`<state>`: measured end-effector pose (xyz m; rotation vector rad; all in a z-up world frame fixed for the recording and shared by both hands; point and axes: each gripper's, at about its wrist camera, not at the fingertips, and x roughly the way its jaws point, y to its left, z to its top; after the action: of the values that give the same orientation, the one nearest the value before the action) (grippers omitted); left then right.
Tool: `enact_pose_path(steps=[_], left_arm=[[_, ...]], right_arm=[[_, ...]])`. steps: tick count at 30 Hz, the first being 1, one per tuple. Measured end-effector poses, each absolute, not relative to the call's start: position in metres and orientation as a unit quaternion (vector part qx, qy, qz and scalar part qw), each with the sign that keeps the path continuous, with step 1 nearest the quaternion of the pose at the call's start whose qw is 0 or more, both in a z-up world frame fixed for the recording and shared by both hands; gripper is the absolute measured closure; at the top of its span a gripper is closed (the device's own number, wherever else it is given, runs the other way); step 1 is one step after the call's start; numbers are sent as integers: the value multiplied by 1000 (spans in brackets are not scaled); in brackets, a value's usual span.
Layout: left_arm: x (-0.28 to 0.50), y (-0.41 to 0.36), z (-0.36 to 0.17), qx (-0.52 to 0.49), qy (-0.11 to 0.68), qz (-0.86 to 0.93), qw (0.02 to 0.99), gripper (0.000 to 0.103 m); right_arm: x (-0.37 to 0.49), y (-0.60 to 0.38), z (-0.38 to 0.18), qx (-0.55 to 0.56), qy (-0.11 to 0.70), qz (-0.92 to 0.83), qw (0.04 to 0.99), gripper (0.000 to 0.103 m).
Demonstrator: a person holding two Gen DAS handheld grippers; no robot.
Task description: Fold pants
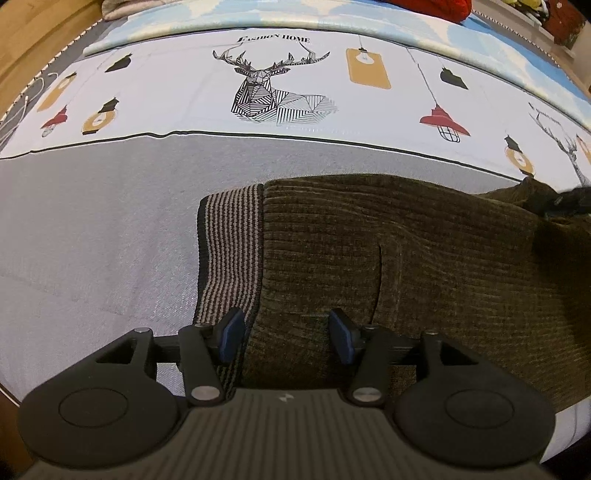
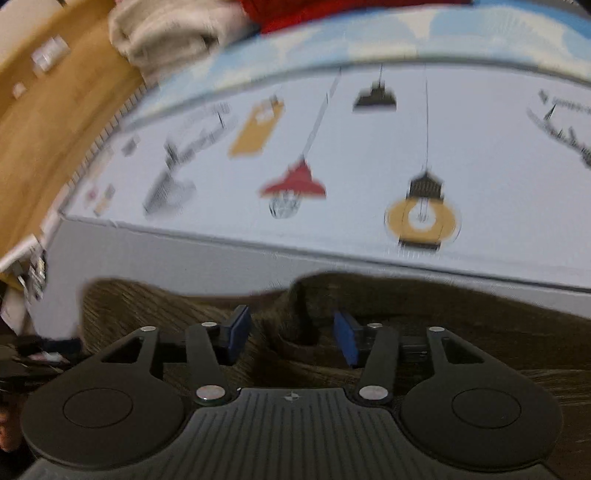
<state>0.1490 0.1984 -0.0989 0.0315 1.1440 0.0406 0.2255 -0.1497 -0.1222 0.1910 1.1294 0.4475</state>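
Observation:
Dark olive corduroy pants [image 1: 388,251] lie flat on the grey bed sheet [image 1: 92,240], with a black-and-tan striped waistband [image 1: 229,251] at their left end. My left gripper [image 1: 286,336] is open, low over the waistband seam, one blue pad on each side. In the blurred right wrist view the pants [image 2: 461,332] fill the lower half, with a raised dark fold [image 2: 299,317] between the fingers. My right gripper [image 2: 291,338] is open just above that fold. The other gripper shows dimly at the pants' far right [image 1: 565,203].
A white bedspread printed with a deer [image 1: 266,88] and hanging lamps [image 1: 443,122] lies beyond the pants. A beige folded cloth [image 2: 166,37] and a red garment [image 2: 332,11] lie at the far edge. Wooden floor [image 2: 48,122] is to the left.

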Motion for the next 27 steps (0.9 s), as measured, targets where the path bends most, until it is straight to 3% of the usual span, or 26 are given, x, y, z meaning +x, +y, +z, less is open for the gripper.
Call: enact_pose_path(steps=[3,4,5,8,12,18,21,25,27], left_arm=[[149,201,-99,9,541,14,841,46],[150,202,-99,7,541,12,841,46],[150,203,-98,6,541,11,841,46],[150,204,-98,2,542,8,840,46],[151,204,-97,4,540,7,841,46],[150,204,-97,2,540,8,842,46],[149,203,-96,1,539,8,842,46],[149,208,-93,-16,534,10,845,46],[149,209,-89,-26,528,13,849,46]], right_arm=[[232,-140,-130,69,537,217,812,51],[233,-137,-130,71,539,226,808,59],[235,-134,-130,72,541,239,803,77],[239,-127,-116,42,510,257,820,91],[254,-146,-94,115,454,235,852,92],[246,-131,-110,36,419,177,890,92],[248,-148,-93,81,374,128,915,92],[243,-172,-70,124,353,134,918,89],[241,-175,-67,122,372,161,906,80]])
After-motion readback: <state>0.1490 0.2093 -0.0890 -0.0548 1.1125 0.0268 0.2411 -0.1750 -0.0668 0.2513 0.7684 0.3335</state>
